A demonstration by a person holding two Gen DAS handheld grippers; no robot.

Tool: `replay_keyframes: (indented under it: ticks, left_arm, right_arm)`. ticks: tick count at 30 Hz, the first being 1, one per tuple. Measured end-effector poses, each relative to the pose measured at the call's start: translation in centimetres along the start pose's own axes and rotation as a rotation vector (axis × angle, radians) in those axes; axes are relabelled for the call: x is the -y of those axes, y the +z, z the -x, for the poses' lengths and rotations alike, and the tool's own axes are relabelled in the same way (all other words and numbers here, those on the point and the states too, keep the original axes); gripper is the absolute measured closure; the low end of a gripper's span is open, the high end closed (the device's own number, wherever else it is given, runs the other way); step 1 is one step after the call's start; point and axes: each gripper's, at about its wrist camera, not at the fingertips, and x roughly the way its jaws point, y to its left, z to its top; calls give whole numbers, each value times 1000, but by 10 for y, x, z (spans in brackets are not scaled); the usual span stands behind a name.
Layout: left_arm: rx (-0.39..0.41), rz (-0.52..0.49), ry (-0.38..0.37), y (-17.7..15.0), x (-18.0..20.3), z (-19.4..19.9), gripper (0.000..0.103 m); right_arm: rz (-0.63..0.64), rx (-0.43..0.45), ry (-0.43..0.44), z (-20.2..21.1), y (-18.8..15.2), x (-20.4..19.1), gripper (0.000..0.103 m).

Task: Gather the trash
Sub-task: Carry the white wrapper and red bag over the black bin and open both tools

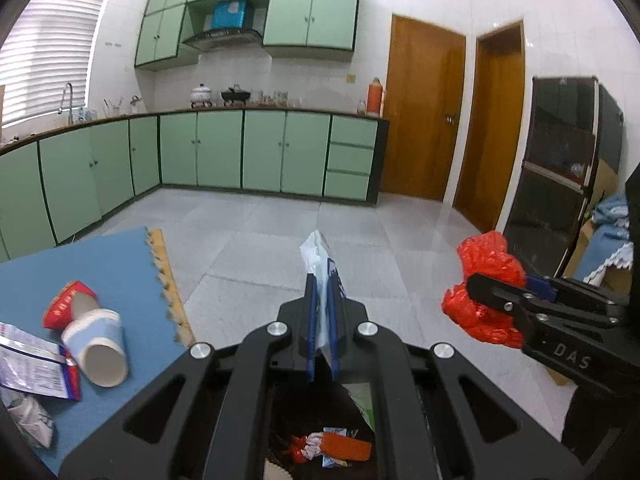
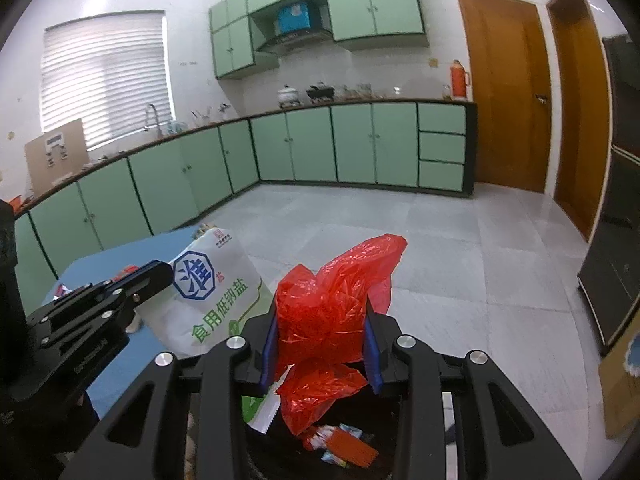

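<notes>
Each camera sits just behind its own fingers, looking forward and slightly down across the floor toward the green cabinets. The left view sits beside the mat's right edge; the right view looks from farther right. Both share the cabinets, doors, bin below, and each other's gripper.

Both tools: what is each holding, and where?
Left tool pinches the salt bag at its edge. Right tool clamps the bunched middle of the red plastic bag.

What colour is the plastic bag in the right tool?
Red plastic bag; the right wrist view shows it best.
</notes>
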Motion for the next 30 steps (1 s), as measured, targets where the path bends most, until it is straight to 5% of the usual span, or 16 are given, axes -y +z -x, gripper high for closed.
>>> replay_keyframes:
  ticks: [10,14,16,18,30]
  left_arm:
    - [-166,-16,8,-28,8,-61,96]
    - [-229,4,15,-34,6,-80,91]
    - [-247,8,24,-33,5,-85,79]
    - [-253,15,29,-33,4,-86,67]
    - [-235,31,59,-24,-7,-63,48]
  right_arm:
    - [-33,-104,-28,-44,-28,26,69]
    - [-42,-135,-40,-56,-33,33,64]
    - [-45,-143,-42,-61,-34,38,63]
    - [-47,-149,-48,-64,-35,41,56]
    - [-48,-112,-54,-50,-25,37,21]
